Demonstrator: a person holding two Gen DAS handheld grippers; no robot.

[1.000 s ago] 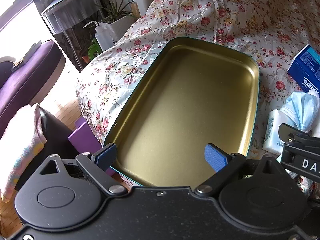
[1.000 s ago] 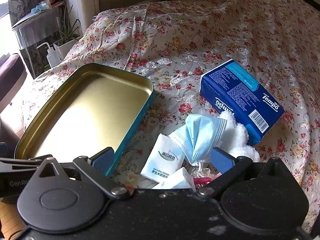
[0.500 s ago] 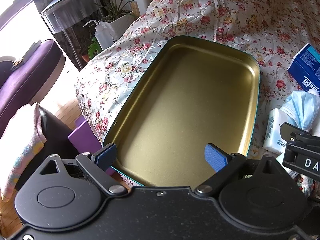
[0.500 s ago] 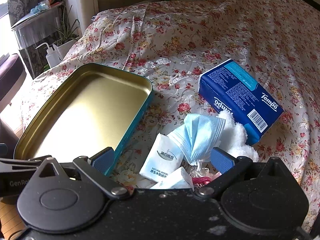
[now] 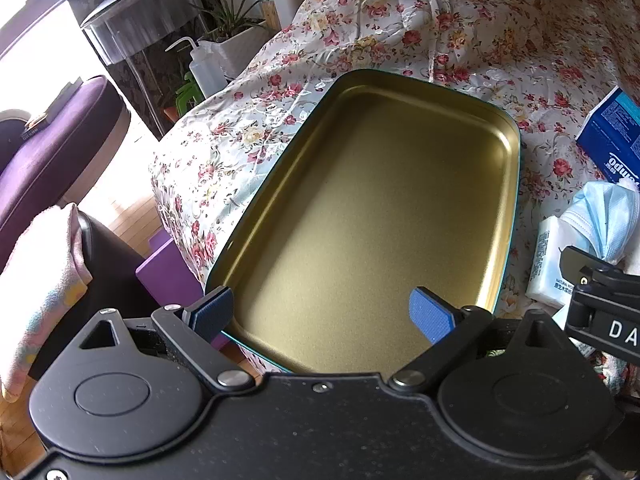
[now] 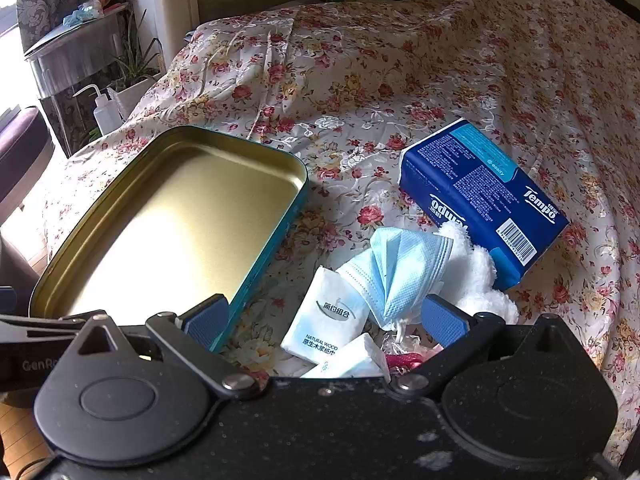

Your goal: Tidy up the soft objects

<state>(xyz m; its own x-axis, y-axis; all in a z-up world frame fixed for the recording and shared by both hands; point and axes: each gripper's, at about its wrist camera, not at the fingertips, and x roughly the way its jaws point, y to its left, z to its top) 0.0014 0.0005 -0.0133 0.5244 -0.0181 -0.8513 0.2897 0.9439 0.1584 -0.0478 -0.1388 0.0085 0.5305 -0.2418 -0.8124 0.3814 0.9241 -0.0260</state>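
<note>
Beside the empty tin (image 6: 172, 224), the mask (image 6: 400, 272) lay on tissue packs (image 6: 328, 316). Both the right gripper (image 6: 324, 316) and left gripper (image 5: 322, 308) gaped empty. Best to pinch the mask's bunched middle, lifting clear of the packs.

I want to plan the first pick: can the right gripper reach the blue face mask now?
Probably yes: the right gripper is open, and the face mask lies uncovered on top of the pile just ahead.

Daylight pours in from the window at left, blown out white; glare sheens the tin (image 6: 168, 232); fisheye bends the edges.
</note>
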